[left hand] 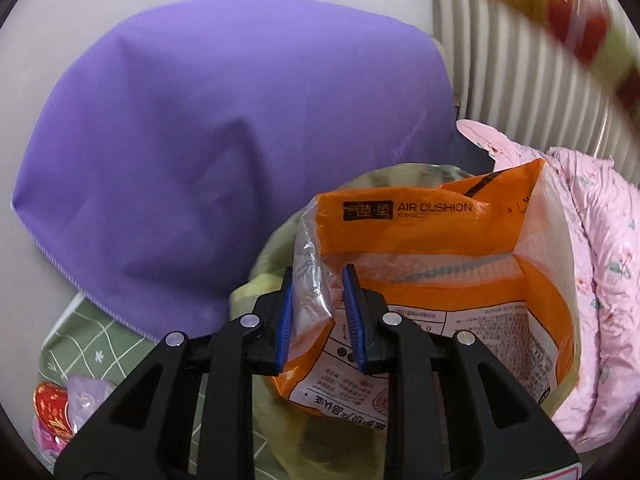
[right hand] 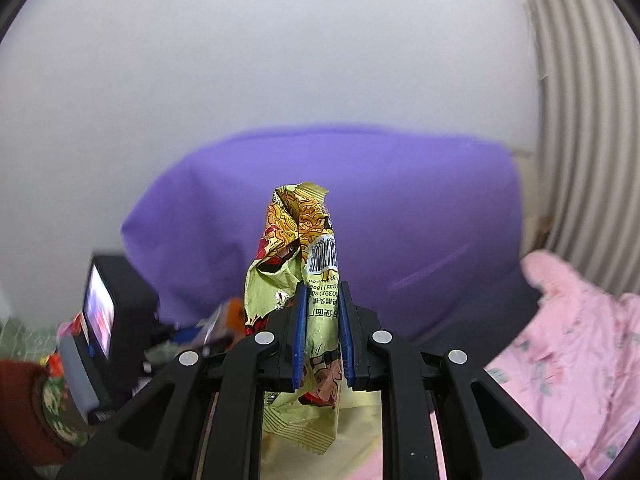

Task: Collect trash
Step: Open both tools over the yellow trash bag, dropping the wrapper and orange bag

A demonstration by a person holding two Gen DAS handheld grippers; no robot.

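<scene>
A smooth purple pillow fills the left. The left hand-held gripper stands slightly parted around a crinkly orange plastic bag, over a yellowish bag. The right hand-held gripper pinches a crumpled noodle wrapper upright. A pink quilt lies right.

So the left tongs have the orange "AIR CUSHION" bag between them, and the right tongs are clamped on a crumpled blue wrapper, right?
Not quite. The wrapper in the right tongs is yellow-green with red and orange print, not blue; the right wrist view shows it. The left tongs do have the orange bag between them.
</scene>
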